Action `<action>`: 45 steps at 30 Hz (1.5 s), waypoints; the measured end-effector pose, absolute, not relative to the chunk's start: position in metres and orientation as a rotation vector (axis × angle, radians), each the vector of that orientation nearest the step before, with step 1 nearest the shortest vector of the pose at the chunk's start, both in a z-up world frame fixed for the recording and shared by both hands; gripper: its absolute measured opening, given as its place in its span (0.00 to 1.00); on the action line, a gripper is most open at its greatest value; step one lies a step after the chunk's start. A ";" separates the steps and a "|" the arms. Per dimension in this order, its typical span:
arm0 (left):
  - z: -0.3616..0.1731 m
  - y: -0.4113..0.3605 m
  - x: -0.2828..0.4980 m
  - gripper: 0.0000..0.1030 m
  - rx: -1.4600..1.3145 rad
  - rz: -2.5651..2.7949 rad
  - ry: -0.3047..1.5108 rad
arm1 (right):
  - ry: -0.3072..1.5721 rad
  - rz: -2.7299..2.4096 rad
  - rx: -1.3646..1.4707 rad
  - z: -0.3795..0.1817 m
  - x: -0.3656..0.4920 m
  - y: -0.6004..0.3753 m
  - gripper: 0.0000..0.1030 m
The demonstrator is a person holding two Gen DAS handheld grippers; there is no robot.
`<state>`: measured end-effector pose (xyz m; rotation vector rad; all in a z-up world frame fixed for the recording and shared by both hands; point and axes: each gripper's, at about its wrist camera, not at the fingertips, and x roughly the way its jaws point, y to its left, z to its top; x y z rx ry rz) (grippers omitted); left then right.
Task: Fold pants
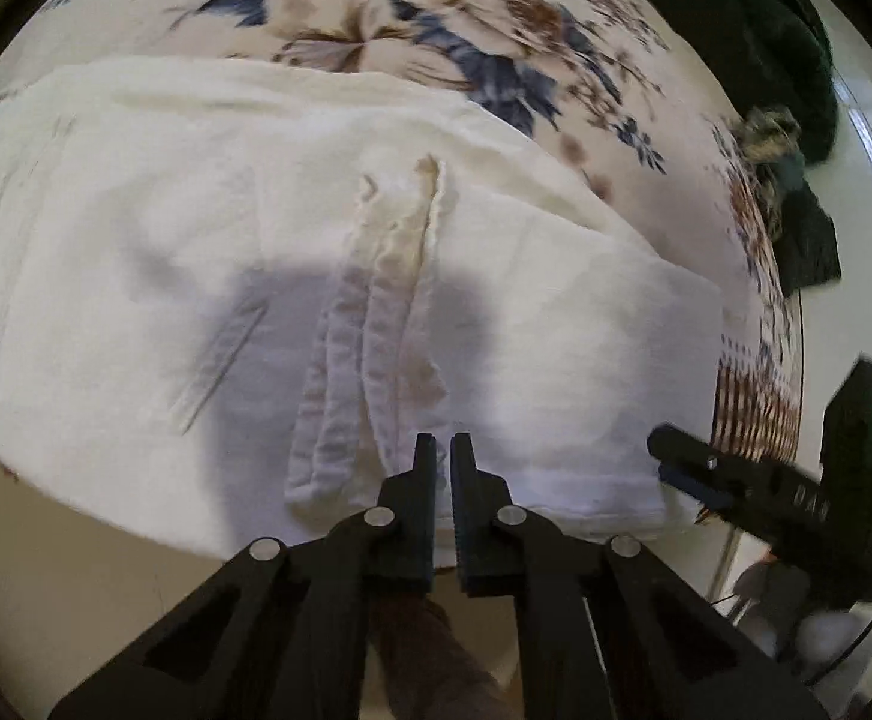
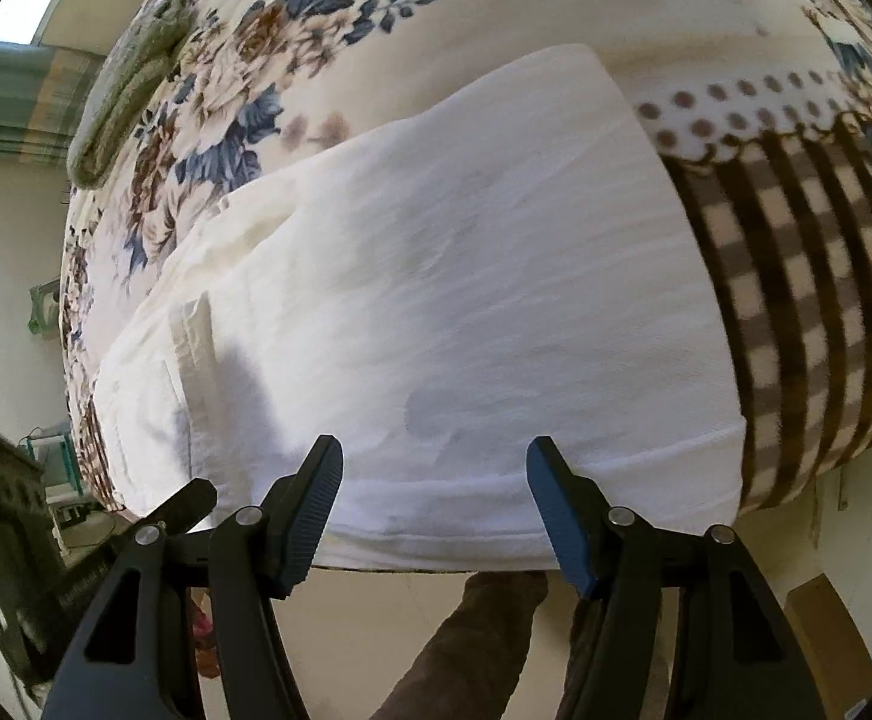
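Note:
White pants [image 1: 208, 252] lie flat in layers on a floral bedspread [image 1: 424, 18], with a ruffled seam strip [image 1: 376, 312] running toward me. My left gripper [image 1: 443, 445] hovers at the pants' near edge with its jaws nearly together and nothing between them. My right gripper [image 2: 435, 453] is open and empty just above the near folded edge of the pants [image 2: 466, 300]. The right gripper also shows in the left wrist view [image 1: 664, 450] by the pants' right corner, and the left gripper shows in the right wrist view [image 2: 199, 495].
Dark clothes [image 1: 754, 30] lie at the bed's far right. A green knitted garment [image 2: 130, 84] lies at the far left. The bedspread has a brown checked border [image 2: 796, 300]. The bed's near edge drops to a pale floor [image 2: 376, 630].

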<state>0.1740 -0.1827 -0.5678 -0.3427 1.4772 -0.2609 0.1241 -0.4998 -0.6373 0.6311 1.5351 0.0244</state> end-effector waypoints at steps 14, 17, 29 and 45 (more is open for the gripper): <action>-0.569 -0.137 0.196 0.15 -0.613 -0.262 1.484 | 1.562 0.015 0.630 -0.650 0.135 -0.497 0.64; -0.565 -0.151 0.197 0.25 -0.587 -0.292 1.472 | 1.568 0.014 0.628 -0.653 0.138 -0.495 0.64; -0.584 -0.181 0.201 0.02 -0.364 -0.328 1.427 | 1.582 0.001 0.623 -0.656 0.145 -0.490 0.64; -0.581 -0.156 0.202 0.10 -0.514 -0.303 1.511 | 1.583 0.065 0.625 -0.648 0.148 -0.478 0.64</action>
